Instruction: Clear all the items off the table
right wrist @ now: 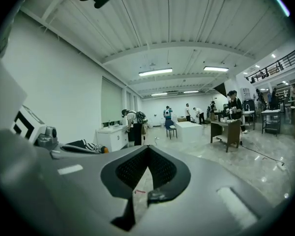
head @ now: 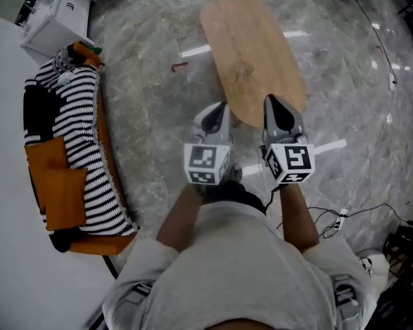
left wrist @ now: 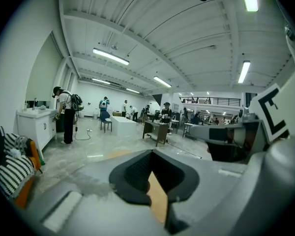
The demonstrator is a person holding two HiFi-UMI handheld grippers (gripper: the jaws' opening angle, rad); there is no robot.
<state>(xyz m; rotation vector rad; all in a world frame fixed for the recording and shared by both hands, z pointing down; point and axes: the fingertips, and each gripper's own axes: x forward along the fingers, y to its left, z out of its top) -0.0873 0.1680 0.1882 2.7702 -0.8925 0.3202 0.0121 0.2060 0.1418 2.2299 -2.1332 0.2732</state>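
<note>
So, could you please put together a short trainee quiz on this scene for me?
1. True or false: several items lie on the wooden table.
2. What stands at the left of the head view? A) a striped sofa B) a bicycle C) a fridge
3. Fill in: the left gripper and the right gripper, both shut, hold ____.
Key: 1 false, no item shows on it; 2 A; 3 nothing.

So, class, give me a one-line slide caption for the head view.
Person holds left gripper and right gripper, both shut and empty, by the oval wooden table; striped sofa at left.
</note>
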